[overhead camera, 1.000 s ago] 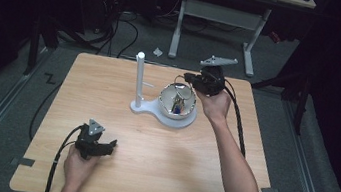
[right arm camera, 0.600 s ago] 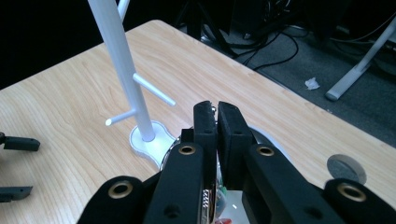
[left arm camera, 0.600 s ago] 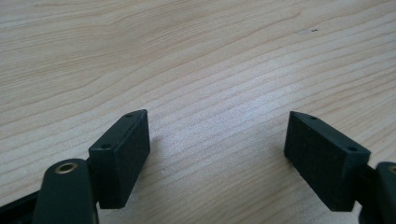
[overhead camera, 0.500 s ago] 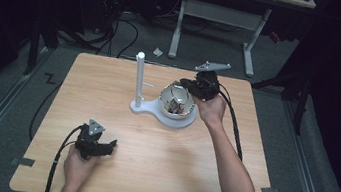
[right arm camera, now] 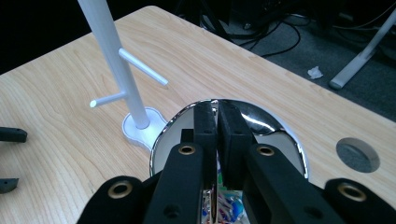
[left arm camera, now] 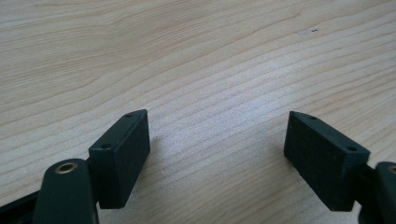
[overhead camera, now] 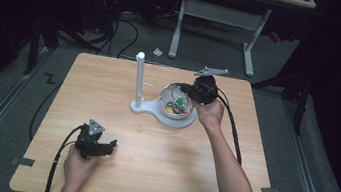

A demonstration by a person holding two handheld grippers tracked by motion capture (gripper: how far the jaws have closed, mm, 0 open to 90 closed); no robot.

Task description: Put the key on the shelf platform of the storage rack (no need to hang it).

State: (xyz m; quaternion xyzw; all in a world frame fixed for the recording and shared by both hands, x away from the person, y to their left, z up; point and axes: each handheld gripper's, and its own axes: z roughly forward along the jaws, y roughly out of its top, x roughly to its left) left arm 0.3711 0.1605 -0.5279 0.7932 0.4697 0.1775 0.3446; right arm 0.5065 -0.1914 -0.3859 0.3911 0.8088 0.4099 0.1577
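Note:
A shiny metal bowl with small colourful pieces inside sits tilted over the round end of a white stand base. My right gripper comes in from the bowl's far right and is shut on its rim. In the right gripper view the jaws are pressed together over the bowl's edge. The stand's white post with two short pegs rises just left of the bowl. My left gripper rests at the table's near left, open, with only bare wood between its pads.
The wooden table has open room in the middle and on the right. A round cable hole lies beside the bowl. Cables trail from both grippers off the near edge. A desk frame and floor cables stand beyond the far edge.
My right gripper has sunk with the bowl, bringing it down onto the white base. The left gripper has kept still.

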